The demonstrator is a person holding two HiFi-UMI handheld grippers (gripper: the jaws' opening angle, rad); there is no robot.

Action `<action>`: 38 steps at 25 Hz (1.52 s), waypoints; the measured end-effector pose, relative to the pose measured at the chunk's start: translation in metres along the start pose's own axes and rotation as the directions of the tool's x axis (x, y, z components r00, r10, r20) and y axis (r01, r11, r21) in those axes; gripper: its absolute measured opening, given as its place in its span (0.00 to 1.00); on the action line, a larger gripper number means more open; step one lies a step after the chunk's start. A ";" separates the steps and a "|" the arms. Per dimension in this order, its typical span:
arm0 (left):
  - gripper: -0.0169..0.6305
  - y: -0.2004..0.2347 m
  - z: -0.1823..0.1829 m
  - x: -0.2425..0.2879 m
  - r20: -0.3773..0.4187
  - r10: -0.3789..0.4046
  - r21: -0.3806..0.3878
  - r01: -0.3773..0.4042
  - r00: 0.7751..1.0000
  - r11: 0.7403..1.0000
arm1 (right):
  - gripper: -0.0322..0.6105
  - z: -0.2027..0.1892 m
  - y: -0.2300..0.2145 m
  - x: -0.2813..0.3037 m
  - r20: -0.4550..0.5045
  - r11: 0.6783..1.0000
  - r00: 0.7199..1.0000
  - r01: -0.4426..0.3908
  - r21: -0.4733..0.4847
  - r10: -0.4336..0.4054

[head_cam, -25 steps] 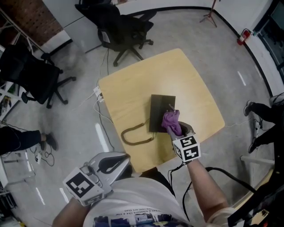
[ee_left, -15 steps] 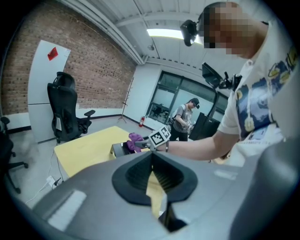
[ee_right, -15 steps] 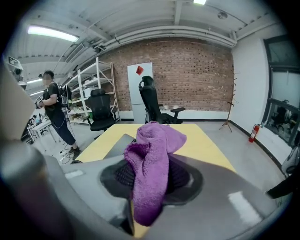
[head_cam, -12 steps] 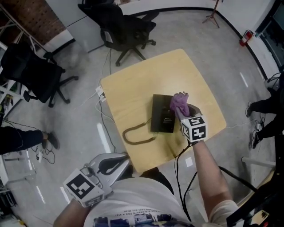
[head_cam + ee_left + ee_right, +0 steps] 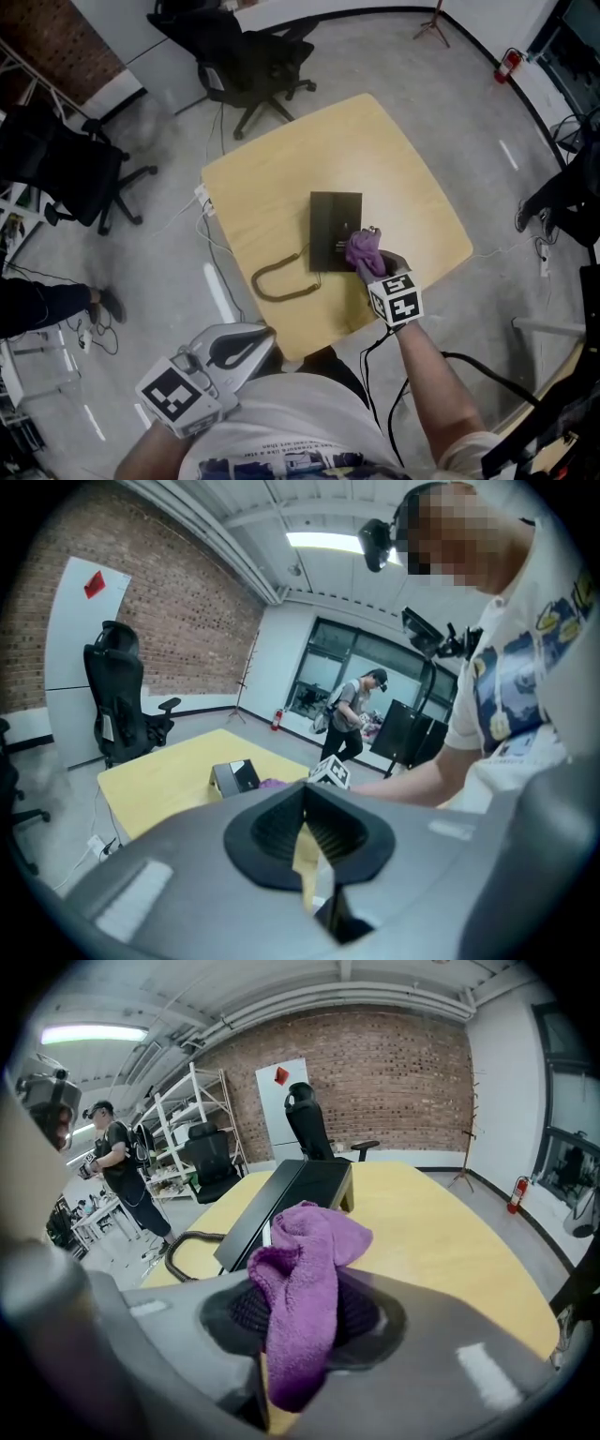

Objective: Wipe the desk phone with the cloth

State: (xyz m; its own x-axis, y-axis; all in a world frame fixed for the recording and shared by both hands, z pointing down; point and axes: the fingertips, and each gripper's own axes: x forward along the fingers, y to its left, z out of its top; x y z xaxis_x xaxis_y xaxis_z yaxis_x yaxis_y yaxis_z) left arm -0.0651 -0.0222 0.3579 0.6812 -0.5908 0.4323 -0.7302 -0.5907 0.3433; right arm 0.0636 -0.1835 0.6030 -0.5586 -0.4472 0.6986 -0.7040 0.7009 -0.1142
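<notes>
While the right gripper [image 5: 373, 267] holds the purple cloth [image 5: 364, 249] pinched fast between its jaws, we judge the wiping to be under way: the cloth sits at the near right corner of the desk phone [image 5: 336, 230], touching it or just above it, we cannot tell which. The phone lies flat about the middle of the yellow table [image 5: 281, 169], a little toward the near edge. Our left gripper [image 5: 230, 349] hangs off the table at the near left, close to our body, its jaws drawn to a thin slit with nothing between them.

We think the next move calls for a light stroke toward the far end of the phone's top face, since nothing steadies the phone and a hard push could slide it. Bare tabletop lies far and right of the phone, so there is room to carry a stroke through. The cord [image 5: 281, 281] loops out at the phone's near left, where a leftward pass might snag. The table's near edge runs just behind the right gripper, and the office chairs [image 5: 253, 66] stand well apart beyond the far edge
</notes>
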 end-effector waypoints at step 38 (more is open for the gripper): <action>0.03 0.027 0.016 0.006 0.023 0.096 -0.108 -0.093 0.995 0.990 | 0.24 0.207 -0.029 0.024 0.019 0.840 0.885 -0.435 -0.325 0.465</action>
State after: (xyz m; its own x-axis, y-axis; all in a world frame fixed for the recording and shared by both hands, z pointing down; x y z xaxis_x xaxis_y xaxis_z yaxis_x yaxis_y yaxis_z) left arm -0.0803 -0.0502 0.3564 0.6092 -0.6572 0.4439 -0.7916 -0.4706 0.3897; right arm -0.0201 -0.3299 0.4766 -0.8300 -0.0801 0.5519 -0.2060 0.9637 -0.1700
